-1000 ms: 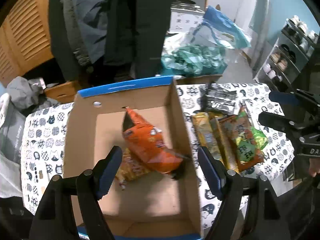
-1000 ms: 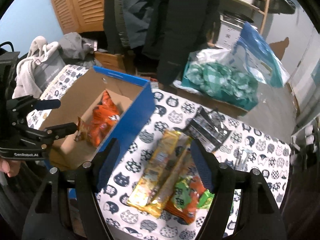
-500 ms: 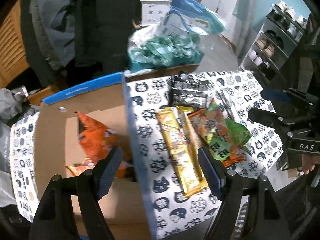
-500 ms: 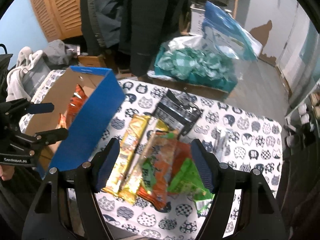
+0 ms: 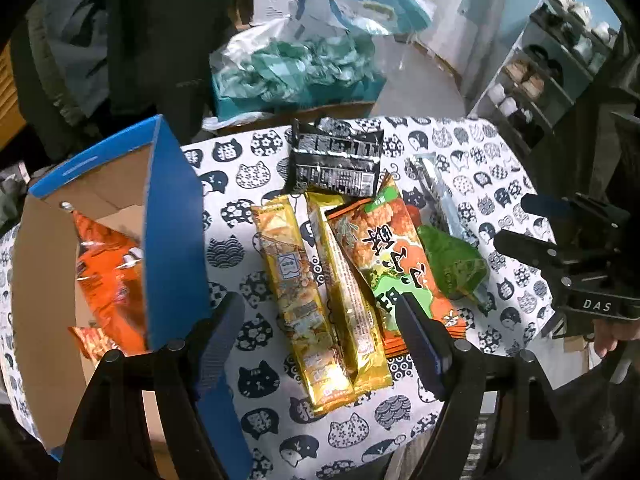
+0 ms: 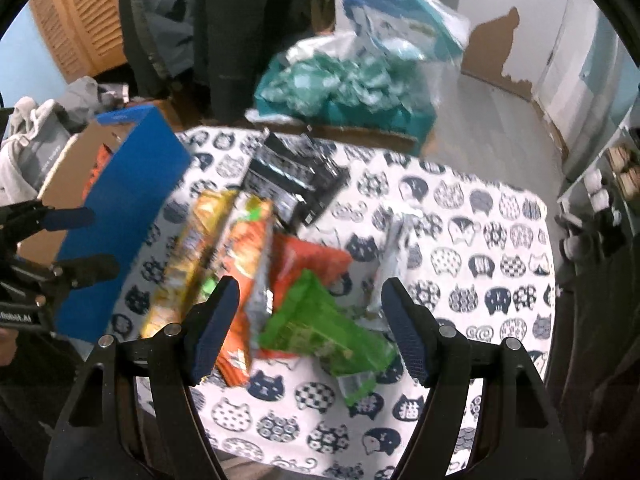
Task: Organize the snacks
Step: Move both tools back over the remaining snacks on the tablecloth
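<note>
From the left wrist view, my left tool (image 5: 320, 340) hung released and empty above the two gold packs (image 5: 316, 300), which lay side by side on the tabletop (image 5: 240, 184), just right of the box (image 5: 176, 232). An orange bag (image 5: 110, 276) already sat in the box. The orange-green pack (image 5: 384, 256) overlapped the right gold pack, with the green bag (image 5: 452, 268) against its far side and a black pack (image 5: 336, 160) beyond. I judged the risk here to be a double pick: the gold packs touched along their length, so closing down could pinch both, or catch the overlapping edge and drag the pile. My right tool (image 5: 532, 224) stood close at the right; the two could have clashed over the same heap.

From the right wrist view, blurred, my right tool (image 6: 310, 324) was likewise released and empty, over the green bag (image 6: 320, 328). That bag looked puffy and slick, so I feared it slipping out of a shallow grip. The left tool (image 6: 76, 240) sat by the box wall (image 6: 120, 220), which a swung pack might strike.
</note>
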Action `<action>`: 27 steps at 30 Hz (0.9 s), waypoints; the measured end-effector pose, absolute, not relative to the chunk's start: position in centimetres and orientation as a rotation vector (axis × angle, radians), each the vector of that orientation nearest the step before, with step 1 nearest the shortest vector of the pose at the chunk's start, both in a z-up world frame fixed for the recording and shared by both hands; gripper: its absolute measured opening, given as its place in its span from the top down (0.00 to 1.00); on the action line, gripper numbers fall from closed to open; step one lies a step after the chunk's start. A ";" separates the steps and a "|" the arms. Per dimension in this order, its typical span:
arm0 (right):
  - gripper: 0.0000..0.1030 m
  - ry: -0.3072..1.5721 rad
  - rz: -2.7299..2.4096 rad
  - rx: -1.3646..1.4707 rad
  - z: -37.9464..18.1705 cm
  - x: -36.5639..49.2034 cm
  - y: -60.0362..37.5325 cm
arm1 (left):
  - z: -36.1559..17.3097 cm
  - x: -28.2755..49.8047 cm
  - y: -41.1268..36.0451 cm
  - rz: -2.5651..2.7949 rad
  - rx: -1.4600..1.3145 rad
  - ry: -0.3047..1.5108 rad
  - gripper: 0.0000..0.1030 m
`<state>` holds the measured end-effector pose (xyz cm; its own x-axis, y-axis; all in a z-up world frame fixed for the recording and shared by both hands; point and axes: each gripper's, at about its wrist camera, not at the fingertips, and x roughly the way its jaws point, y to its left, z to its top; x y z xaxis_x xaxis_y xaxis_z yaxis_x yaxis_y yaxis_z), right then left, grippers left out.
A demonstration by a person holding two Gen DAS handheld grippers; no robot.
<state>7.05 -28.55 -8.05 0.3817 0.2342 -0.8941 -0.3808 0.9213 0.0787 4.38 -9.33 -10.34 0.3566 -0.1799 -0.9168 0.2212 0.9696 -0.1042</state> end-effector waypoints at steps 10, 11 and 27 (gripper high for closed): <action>0.28 1.164 0.434 -0.244 -11.8 6.4 -30.0 | -14.0 4.9 -9.6 -0.229 0.102 1.218 0.23; 0.28 1.171 0.445 -0.256 -12.2 6.3 -30.0 | -14.3 5.0 -9.5 -0.231 0.107 1.218 0.23; 0.28 1.232 0.523 -0.323 -16.1 6.9 -29.1 | -17.6 6.1 -7.1 -0.165 0.037 1.307 0.23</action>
